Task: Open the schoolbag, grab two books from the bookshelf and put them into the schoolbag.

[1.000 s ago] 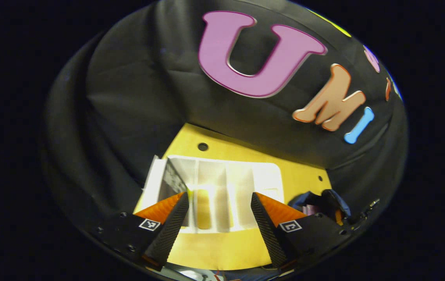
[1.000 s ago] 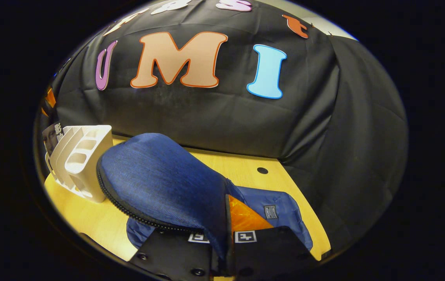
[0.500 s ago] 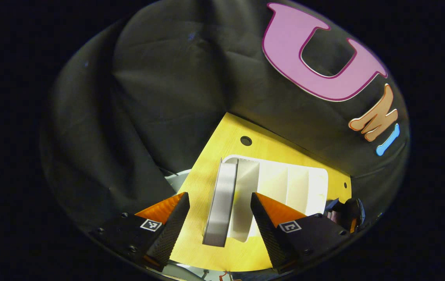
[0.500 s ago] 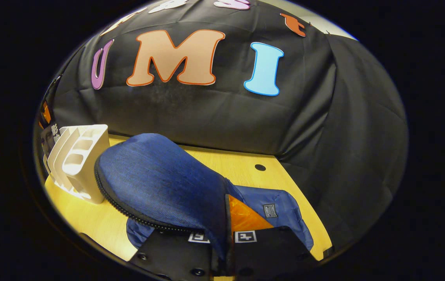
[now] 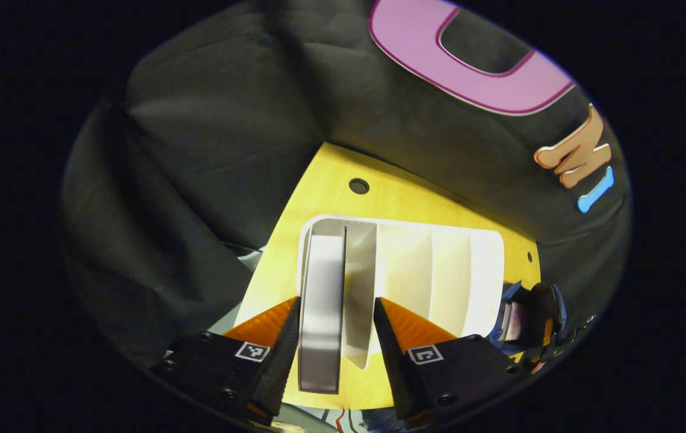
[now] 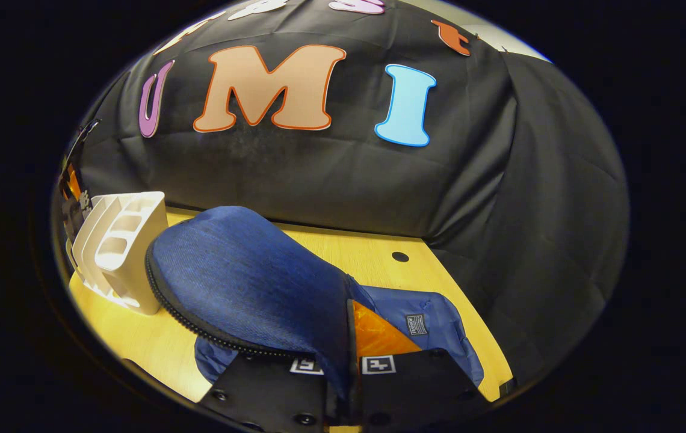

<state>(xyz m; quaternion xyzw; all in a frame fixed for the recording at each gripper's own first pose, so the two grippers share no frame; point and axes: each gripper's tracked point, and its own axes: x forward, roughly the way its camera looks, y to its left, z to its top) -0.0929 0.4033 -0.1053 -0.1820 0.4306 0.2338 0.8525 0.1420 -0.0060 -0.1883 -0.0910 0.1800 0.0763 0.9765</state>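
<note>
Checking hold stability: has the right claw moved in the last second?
No. The right claw is clamped on the schoolbag flap, sitting the same against the white bookshelf and table.

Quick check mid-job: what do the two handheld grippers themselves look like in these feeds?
Left gripper: matte black body with round screws, a square black-and-white tag at each finger's base, ribbed, wedge-shaped fingers. Right gripper: the same black body, screws and paired tags.

schoolbag point(image 6: 247, 282) tag, print too small
</note>
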